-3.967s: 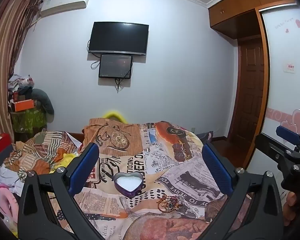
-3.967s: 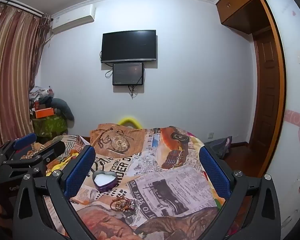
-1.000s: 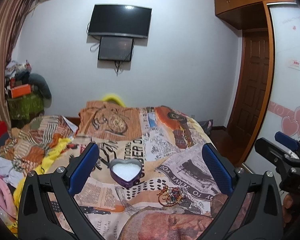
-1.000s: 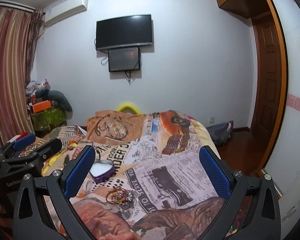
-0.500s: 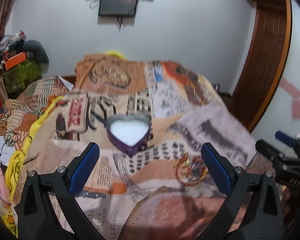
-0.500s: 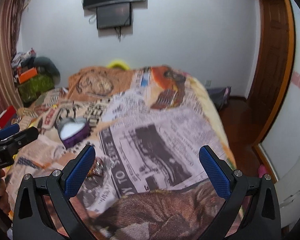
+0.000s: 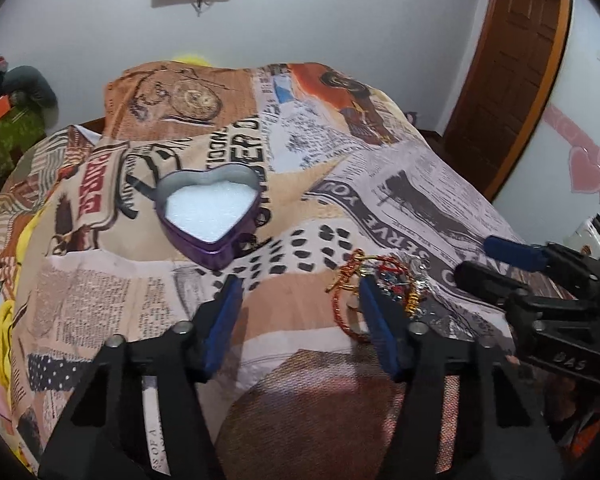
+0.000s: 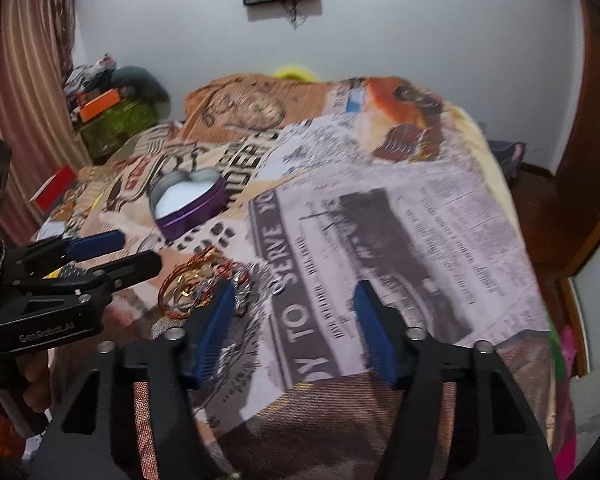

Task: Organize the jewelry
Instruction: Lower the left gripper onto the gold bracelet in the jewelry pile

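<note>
A: Checking both tools. Left tool tilted down over the bed, jaws just been closing, now about half apart, nothing gripped. Blue pads clear of everything; right-hand pad in that view overlaps the jewelry pile, contact cannot tell.

B: Same for right tool: just been closing, about half apart, only printed bedspread between the pads. Left-hand pad in its own view sits just beside the pile, touching or not unclear, frame blurred.

A: Locating the task things. Pile: tangle of red, gold and silver bangles and chains, lying on the bedspread toward the near edge of the bed, between the two tools.

B: Heart-shaped tin, purple wall, white lining, lid off, nothing inside. Sits further in from the pile, toward the middle of the bed, near it but apart.

A: Left view also catches the right tool at the right border, beside the pile.

B: Right view mirrors that: left tool at the left border, fingers of a hand under it.
</note>
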